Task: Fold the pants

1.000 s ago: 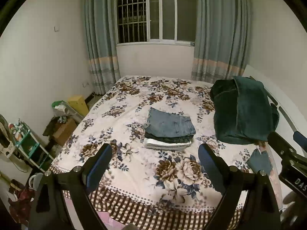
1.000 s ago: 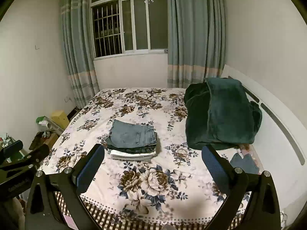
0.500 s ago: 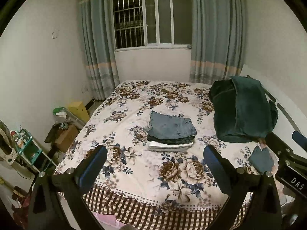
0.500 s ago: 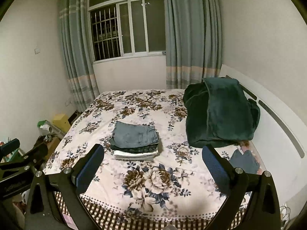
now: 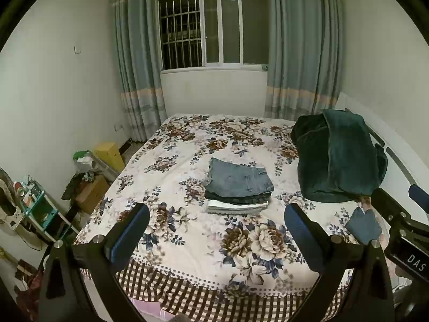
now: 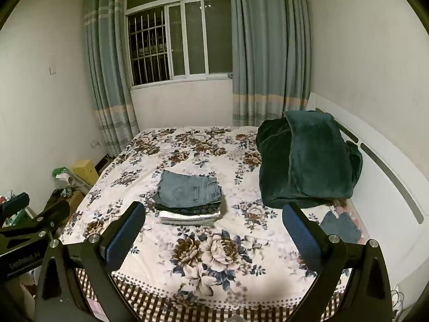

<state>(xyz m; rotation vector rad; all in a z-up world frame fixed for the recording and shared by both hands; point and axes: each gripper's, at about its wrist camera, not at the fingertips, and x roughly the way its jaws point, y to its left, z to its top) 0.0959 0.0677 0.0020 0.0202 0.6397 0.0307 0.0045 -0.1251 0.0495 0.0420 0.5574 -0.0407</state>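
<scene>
A stack of folded pants (image 5: 237,187), blue jeans on top over dark and white ones, lies in the middle of the floral bed (image 5: 187,145); it also shows in the right wrist view (image 6: 189,198). My left gripper (image 5: 215,234) is open and empty, held back above the bed's near edge. My right gripper (image 6: 214,234) is open and empty too, also well short of the stack. The right gripper's body shows at the right edge of the left wrist view (image 5: 402,230).
A dark green blanket (image 5: 337,161) is heaped at the bed's right by the white headboard (image 6: 388,177). A small blue cloth (image 5: 364,225) lies near the right corner. Boxes and a shelf (image 5: 34,206) crowd the floor on the left. Window and curtains stand behind.
Both grippers have pulled back and risen away from the bed; the stack looks smaller and farther. Nothing on the bed has moved.
</scene>
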